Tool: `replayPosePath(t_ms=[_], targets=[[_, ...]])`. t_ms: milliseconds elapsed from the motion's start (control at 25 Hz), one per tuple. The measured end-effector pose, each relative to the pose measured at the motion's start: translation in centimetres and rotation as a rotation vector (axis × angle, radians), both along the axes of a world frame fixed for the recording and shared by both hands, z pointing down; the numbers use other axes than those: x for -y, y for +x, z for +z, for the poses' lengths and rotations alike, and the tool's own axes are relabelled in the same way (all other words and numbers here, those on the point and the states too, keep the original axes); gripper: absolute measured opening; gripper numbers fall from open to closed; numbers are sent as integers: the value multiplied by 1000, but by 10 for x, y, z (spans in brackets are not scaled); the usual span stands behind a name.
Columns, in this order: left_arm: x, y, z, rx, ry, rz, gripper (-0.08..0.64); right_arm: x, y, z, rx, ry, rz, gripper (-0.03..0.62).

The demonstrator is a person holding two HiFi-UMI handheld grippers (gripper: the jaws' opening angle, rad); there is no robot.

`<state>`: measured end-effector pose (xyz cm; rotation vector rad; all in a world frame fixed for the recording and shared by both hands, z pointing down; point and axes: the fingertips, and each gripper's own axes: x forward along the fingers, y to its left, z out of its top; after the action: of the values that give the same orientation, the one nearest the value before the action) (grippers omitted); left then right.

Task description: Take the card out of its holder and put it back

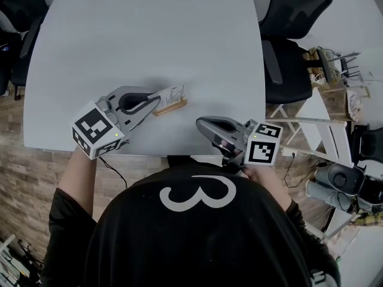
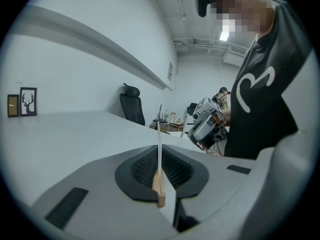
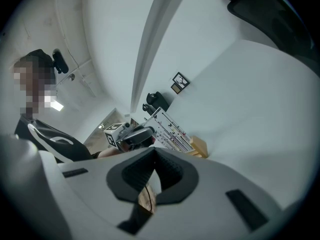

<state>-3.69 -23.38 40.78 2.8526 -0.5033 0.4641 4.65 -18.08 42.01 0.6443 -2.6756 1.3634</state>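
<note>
While the left gripper [image 1: 157,100] pinches the card [image 1: 173,93], nothing steadies its wooden holder [image 1: 170,107].
Head view: holder stands on the table [image 1: 149,28]. Left gripper view: jaws closed on the card's edge; a tilted pull could drag the holder. Right gripper view: right gripper [image 3: 154,151] closed, empty, apart.

white printed card [image 1: 171,94] stands on edge — leaning a little — in its low wooden holder [image 1: 170,107] on the grey table [image 1: 149,34].

Apparently a white "3" [image 1: 230,191] on black shirt [image 1: 119,244]
</note>
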Motion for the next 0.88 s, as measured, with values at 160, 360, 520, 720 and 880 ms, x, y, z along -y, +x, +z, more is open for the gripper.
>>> replayPosePath(t_ms=[160, 360, 520, 720, 880], targets=[[-4, -1, 11, -3, -14, -4, 25, -3, 0, 0, -1, -3, -2, 6], [-4, -3, 24, -6, -42, -8, 25, -3, 0, 1, -5, -6, -2, 6], [-3, -5, 25, -33, -65, -12, 26, -4, 0, 3, -8, -9, 1, 6], [-5, -3, 28, -1, -70, -6, 33, -8, -1, 3, -7, -7, -1, 6], [-1, -9, 17, -63, -91, -59, 160, -13, -1, 0, -4, 5, 1, 6]])
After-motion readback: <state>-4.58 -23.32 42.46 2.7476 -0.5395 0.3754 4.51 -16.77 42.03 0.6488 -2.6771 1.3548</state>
